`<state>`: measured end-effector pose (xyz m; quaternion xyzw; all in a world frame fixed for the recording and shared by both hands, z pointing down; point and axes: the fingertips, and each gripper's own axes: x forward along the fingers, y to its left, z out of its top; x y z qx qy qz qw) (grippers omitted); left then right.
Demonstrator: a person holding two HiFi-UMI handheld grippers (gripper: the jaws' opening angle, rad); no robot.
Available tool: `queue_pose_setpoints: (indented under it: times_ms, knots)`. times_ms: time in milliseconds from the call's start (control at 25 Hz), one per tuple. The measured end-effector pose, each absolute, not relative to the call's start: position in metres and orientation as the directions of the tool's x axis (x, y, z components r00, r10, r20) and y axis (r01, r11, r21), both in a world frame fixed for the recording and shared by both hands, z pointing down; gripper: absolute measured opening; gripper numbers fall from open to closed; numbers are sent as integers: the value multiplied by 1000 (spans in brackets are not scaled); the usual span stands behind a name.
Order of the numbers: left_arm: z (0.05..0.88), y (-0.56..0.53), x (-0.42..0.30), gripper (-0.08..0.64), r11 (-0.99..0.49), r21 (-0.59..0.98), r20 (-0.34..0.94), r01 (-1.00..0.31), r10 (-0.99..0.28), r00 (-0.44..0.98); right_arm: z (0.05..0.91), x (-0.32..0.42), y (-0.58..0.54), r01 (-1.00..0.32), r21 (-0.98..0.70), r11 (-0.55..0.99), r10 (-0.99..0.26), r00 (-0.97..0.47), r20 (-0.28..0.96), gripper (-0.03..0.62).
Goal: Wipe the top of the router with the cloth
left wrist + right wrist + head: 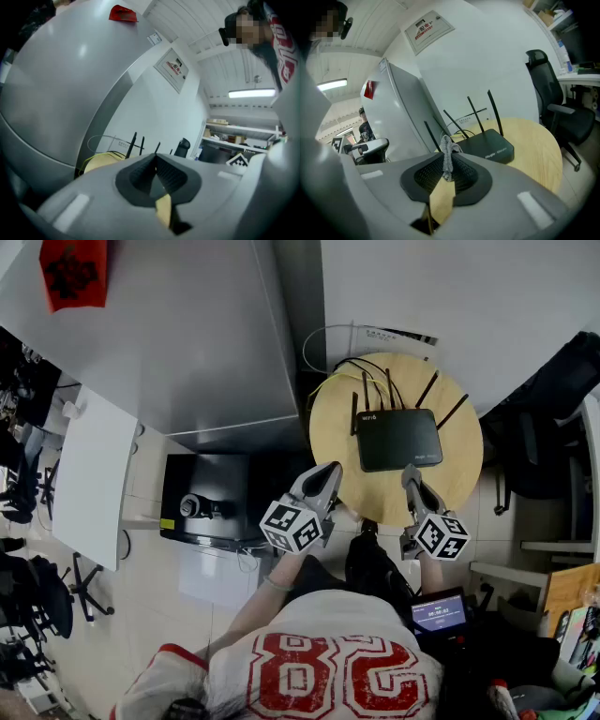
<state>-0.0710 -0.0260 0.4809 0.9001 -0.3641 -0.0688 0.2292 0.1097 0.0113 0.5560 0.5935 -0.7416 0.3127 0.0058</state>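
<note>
- I have the right gripper (446, 165) clenched on the cloth (447, 153). A thin grey fold is pinched between the jaws and sticks out a little past the tips.
- My left gripper (156, 169) is clenched too, with nothing between the jaws. It plays no part in the work at this point.
- The router (398, 439) lies flat near the middle of the round wooden table (461, 479), with its antennas raised along the far edge. Its cables (339, 371) trail off the far left of the table.
- In the head view the right gripper (410, 474) sits at the near edge of the router. The left gripper (328, 474) hangs near the table's near-left rim, clear of the router.
- In the right gripper view the router (488, 145) lies beyond the jaws and the cloth hangs clear of its top.
- Done: the cloth is secured and brought up to the router.
- Outstanding, in my judgement: the whole wipe. I see no contact with the top panel, and its surface gives no sign either way of any cleaning.
- The cloth is too small to make out in the head view.
</note>
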Motion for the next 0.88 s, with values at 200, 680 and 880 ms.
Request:
queue_pose_setpoints:
  times_ms: [200, 680, 880]
  knots:
    - [474, -53, -20, -2, -584, 465, 32, -665, -740, 672, 549, 142, -54, -859, -465, 216, -833, -410, 371, 43]
    - [482, -68, -27, -2, -439, 428, 134, -790, -833, 536, 572, 82, -147, -736, -521, 433, -653, -654, 381, 43]
    - [485, -76, -45, -2, -413, 430, 153, -803, -843, 515, 596, 44, -159, -716, -524, 461, -567, -692, 447, 43]
